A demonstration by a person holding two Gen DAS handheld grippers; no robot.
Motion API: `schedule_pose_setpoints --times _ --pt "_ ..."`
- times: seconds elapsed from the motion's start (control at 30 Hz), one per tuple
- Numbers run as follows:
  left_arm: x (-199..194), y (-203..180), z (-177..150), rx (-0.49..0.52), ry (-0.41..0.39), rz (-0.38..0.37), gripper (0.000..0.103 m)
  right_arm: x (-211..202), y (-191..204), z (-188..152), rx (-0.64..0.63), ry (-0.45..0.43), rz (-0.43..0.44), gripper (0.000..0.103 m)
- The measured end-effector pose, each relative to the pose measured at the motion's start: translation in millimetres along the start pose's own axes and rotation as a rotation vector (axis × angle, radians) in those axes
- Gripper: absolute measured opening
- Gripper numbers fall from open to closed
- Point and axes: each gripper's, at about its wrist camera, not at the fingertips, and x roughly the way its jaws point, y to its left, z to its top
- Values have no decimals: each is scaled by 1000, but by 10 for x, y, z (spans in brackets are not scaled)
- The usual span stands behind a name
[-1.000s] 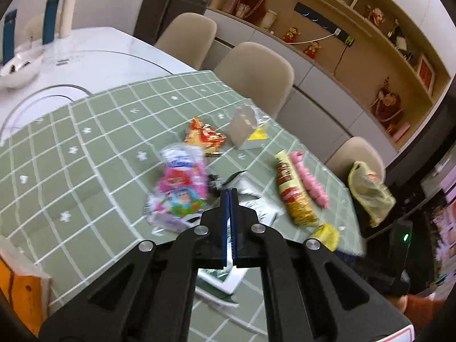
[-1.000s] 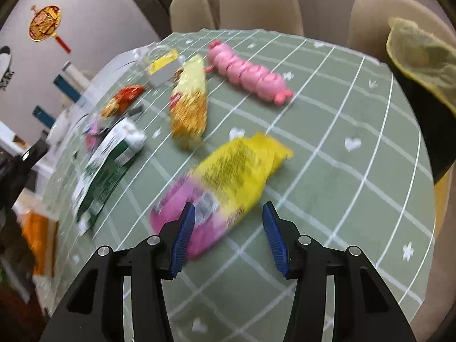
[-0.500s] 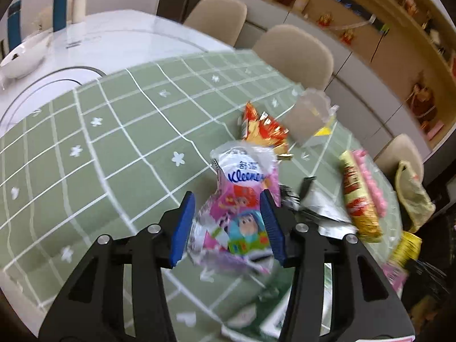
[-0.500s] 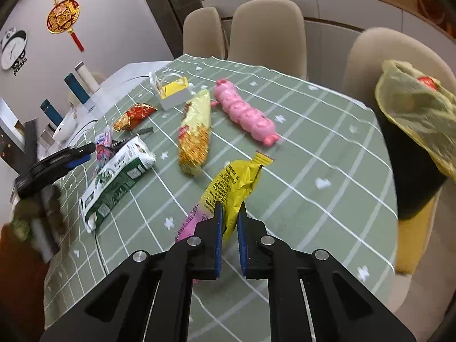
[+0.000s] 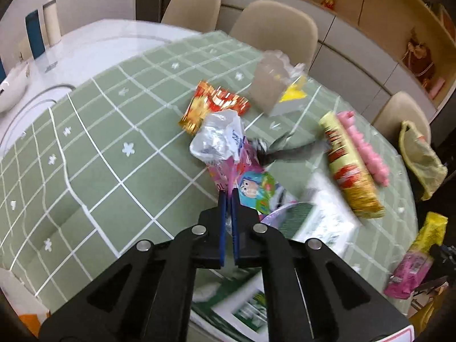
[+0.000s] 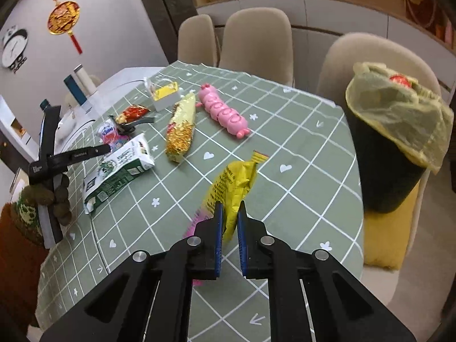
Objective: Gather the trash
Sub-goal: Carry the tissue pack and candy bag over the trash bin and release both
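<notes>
My left gripper (image 5: pixel 228 196) is shut on the pink cartoon tissue pack (image 5: pixel 228 154) and holds it above the green checked tablecloth (image 5: pixel 108 154). My right gripper (image 6: pixel 229 213) is shut on the yellow and pink snack wrapper (image 6: pixel 233 183), lifted a little off the cloth; the wrapper also shows in the left wrist view (image 5: pixel 419 253). The black bin with a yellow liner (image 6: pixel 396 134) stands off the table's right edge. The left gripper and tissue pack (image 6: pixel 109 135) show at the left of the right wrist view.
On the cloth lie a red foil wrapper (image 5: pixel 216 105), a clear box with yellow inside (image 5: pixel 273 88), a yellow-red noodle bag (image 6: pixel 182 131), a pink sausage string (image 6: pixel 225 114) and a green-white pack (image 6: pixel 119 168). Beige chairs (image 6: pixel 256 42) ring the far side.
My left gripper closed on the tissue pack and raised it. My right gripper stayed shut on the yellow wrapper and lifted it slightly toward the bin side.
</notes>
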Motion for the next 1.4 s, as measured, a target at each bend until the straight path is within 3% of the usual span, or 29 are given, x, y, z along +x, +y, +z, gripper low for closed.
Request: schedule_pose_setpoints --times 0.27,0.73,0.97,1.13,1.23,1.4 --pt "-770 -390 30 49 -124 -46 3 -376 -80 -1 15 -67 18 10" --pt "-1652 -1059 -138 106 -221 -160 3 -1082 -221 39 -17 -195 48 10" --pt "-1708 -1361 -264 117 -217 -214 3 -1394 -334 68 -67 -232 33 10" --pt "-1525 -1556 -289 95 -177 -267 3 -1495 -437 142 -103 -246 12 10" --pt "-1392 -1751 -205 84 -152 -291 3 -1556 -564 219 -111 -261 16 10" --pt "-1284 -2206 15 120 -176 -299 3 -1544 -912 436 -120 -268 21 10"
